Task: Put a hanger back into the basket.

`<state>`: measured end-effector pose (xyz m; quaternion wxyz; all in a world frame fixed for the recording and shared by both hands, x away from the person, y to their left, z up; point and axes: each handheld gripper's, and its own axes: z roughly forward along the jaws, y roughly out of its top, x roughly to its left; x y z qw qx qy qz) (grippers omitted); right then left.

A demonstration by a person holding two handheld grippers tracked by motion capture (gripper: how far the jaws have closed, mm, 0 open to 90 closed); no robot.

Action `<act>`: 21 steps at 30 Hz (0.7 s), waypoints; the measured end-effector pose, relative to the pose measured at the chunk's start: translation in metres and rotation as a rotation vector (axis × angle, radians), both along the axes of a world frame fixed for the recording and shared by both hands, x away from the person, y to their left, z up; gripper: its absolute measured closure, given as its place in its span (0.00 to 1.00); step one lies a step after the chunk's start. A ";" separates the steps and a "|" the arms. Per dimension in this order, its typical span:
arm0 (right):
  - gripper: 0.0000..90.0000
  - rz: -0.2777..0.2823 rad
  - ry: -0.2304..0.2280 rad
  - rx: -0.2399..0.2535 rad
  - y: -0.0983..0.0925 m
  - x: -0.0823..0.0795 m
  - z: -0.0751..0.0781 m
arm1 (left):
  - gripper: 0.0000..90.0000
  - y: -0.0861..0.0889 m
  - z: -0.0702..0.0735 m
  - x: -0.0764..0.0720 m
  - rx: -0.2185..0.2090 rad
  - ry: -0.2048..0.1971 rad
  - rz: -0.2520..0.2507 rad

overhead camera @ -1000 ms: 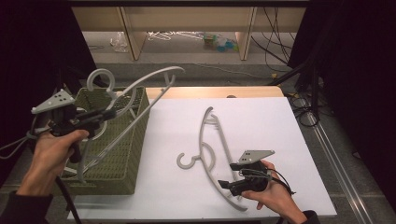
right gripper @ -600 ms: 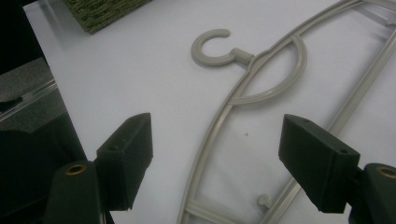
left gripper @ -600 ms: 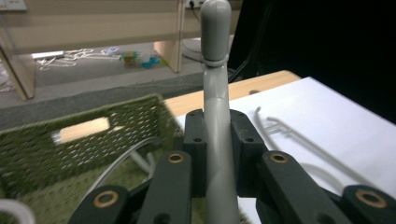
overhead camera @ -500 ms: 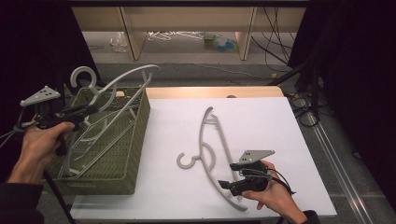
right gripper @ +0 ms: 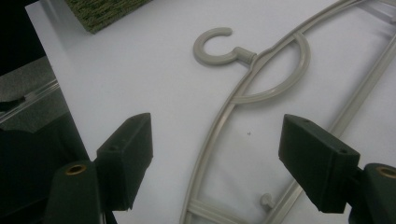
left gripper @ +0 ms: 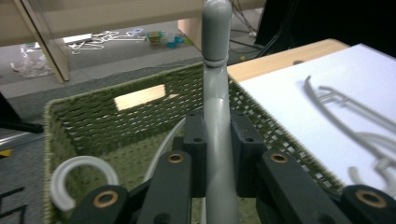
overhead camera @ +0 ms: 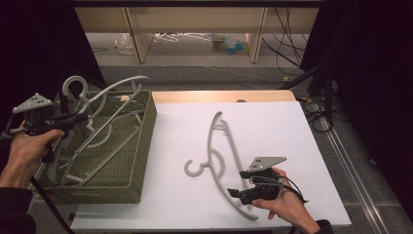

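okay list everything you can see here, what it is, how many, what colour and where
Hanger on the table: one, grey, flat on the white table top, right of the basket.
Held hanger: one, grey, gripped over the basket.
Hangers in the basket: several, pale grey, count unclear.
Basket: one, green woven, left side of the table.
Table: one, white top, wooden far edge.
Shelf legs: two, light wood, on the floor behind.
Left tongs: black, shut on the held hanger.
Right tongs: black, open above the hanger on the table.
Hands: two, at the bottom corners.
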<state>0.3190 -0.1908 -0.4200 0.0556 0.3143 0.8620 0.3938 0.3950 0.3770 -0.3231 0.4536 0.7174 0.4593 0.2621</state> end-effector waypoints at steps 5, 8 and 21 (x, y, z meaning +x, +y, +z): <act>0.30 -0.005 0.003 0.003 0.000 0.000 0.000 | 0.87 0.008 -0.008 0.002 0.023 0.019 0.009; 0.30 -0.005 0.001 0.003 0.000 0.000 0.000 | 0.87 0.009 -0.016 0.002 0.050 0.040 0.007; 0.30 0.010 -0.002 -0.003 0.000 0.000 0.000 | 0.87 0.000 -0.049 0.018 0.129 0.184 -0.037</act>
